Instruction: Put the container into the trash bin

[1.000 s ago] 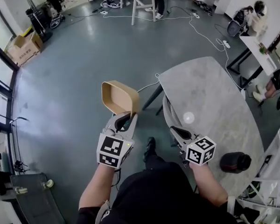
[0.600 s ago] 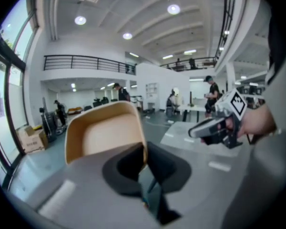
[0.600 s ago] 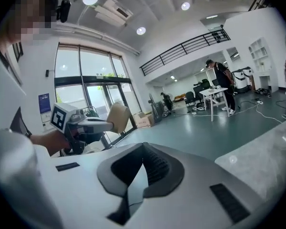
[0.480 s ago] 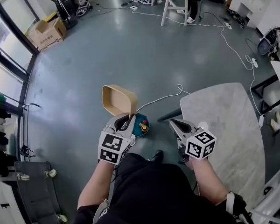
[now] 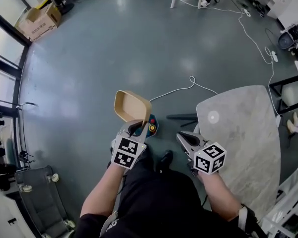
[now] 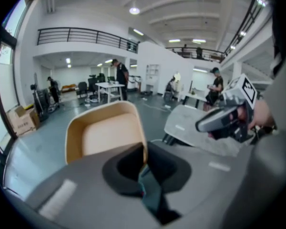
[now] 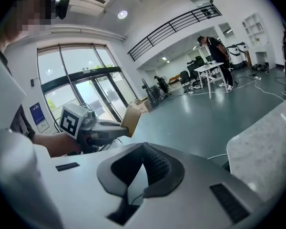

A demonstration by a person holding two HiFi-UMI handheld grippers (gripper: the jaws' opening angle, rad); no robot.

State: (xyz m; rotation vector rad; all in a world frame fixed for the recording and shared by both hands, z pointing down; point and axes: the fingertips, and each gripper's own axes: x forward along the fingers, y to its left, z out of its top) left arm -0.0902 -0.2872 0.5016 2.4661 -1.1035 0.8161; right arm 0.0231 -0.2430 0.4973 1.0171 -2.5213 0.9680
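Observation:
The container [image 5: 130, 105] is a tan, open, rounded-rectangular tub, tipped so its opening faces the camera. My left gripper [image 5: 135, 125] is shut on its near rim and holds it over the grey floor; in the left gripper view the tub [image 6: 106, 133] fills the space above the jaws [image 6: 144, 152]. My right gripper [image 5: 184, 138] is beside it on the right, by the table's edge, shut with nothing in it. The right gripper view shows its pads [image 7: 152, 162] meeting, with the left gripper [image 7: 118, 130] and the tub [image 7: 131, 118] off to the left. No trash bin is in view.
A grey round table [image 5: 241, 133] stands at the right. A small teal device with coloured buttons [image 5: 152, 126] lies on the floor just right of the tub, with a white cable [image 5: 181, 90] running from it. A cardboard box [image 5: 37, 21] sits far left, a wheeled cart [image 5: 39, 195] lower left.
Both grippers have swung left and down, away from the table, with the tub still in the left one. The teal device has come into view beneath the tub.

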